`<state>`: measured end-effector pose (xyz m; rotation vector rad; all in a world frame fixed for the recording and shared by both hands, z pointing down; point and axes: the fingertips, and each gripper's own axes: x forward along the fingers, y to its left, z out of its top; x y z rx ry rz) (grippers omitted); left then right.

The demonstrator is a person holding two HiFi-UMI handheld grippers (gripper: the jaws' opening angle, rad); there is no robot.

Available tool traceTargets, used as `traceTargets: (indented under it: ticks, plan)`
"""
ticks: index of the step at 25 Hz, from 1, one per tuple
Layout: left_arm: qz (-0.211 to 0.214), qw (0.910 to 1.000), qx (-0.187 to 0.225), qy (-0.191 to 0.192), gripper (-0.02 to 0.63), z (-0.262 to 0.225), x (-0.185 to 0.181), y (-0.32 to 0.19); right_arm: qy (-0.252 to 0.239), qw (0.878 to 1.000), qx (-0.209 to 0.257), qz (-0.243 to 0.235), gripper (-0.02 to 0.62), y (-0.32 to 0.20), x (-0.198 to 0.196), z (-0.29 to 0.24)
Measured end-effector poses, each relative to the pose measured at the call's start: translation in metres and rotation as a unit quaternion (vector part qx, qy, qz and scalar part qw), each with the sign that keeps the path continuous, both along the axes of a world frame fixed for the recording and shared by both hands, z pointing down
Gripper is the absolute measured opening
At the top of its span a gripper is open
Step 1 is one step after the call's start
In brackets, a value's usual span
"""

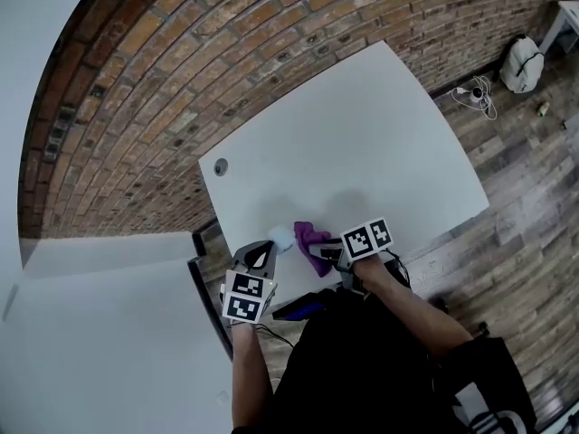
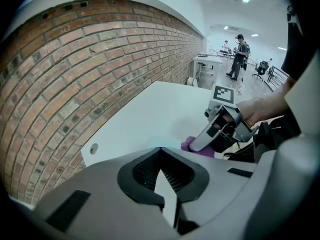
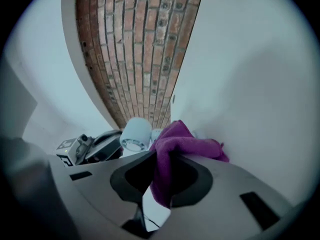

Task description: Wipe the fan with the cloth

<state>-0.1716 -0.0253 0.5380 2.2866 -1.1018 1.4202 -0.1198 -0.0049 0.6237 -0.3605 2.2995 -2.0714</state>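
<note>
Right gripper [image 1: 331, 254]: clamped on the purple cloth [image 3: 176, 143], with a bunched fold hanging through the jaws. Left gripper [image 1: 261, 254]: jaws together, nothing seen between them, tips just beside the fan [image 3: 135, 133]. Fan: small, pale blue, on the white table [image 1: 362, 134] near its front edge, between the two grippers, cloth close beside it. Risks, as judged: the fan looks light and ungripped, so a firm wipe may push or roll it toward the edge; bunched cloth may slip from the jaws or drag the fan along
</note>
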Motion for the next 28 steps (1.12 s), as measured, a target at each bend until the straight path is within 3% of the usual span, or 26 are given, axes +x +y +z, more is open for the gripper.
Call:
traceTargets:
  ticks: [3, 5, 10, 15, 18, 22, 24, 28]
  plan:
    - [0.002, 1.0, 0.0, 0.001, 0.005, 0.0, 0.003, -0.001, 0.01, 0.996, 0.015, 0.09, 0.064, -0.044, 0.024, -0.004]
    - [0.002, 1.0, -0.001, 0.002, 0.005, 0.0, 0.003, 0.0, 0.001, 0.994, 0.041, 0.104, 0.064, -0.067, 0.019, -0.018]
    - [0.0, 1.0, -0.001, -0.002, 0.005, 0.002, 0.003, 0.004, 0.0, 0.997, 0.073, 0.037, 0.064, -0.071, -0.026, -0.022]
    - [0.0, 1.0, -0.001, -0.003, 0.005, 0.001, 0.004, 0.002, 0.087, 0.993, 0.075, -0.001, 0.064, -0.062, -0.023, 0.021]
    - [-0.001, 1.0, 0.0, -0.002, 0.005, 0.001, 0.004, 0.002, 0.171, 0.977, 0.095, -0.081, 0.064, -0.043, -0.02, 0.051]
    - [-0.001, 1.0, 0.001, -0.001, 0.005, 0.001, 0.006, 0.002, 0.207, 0.957, 0.118, -0.167, 0.064, -0.023, -0.009, 0.056]
    - [-0.001, 1.0, 0.003, 0.001, 0.005, 0.001, 0.005, 0.003, 0.213, 0.956, 0.127, -0.156, 0.064, -0.034, 0.001, 0.052]
    - [-0.002, 1.0, 0.005, 0.003, 0.005, 0.0, 0.005, 0.002, 0.188, 0.969, 0.145, -0.07, 0.064, -0.09, -0.001, 0.027]
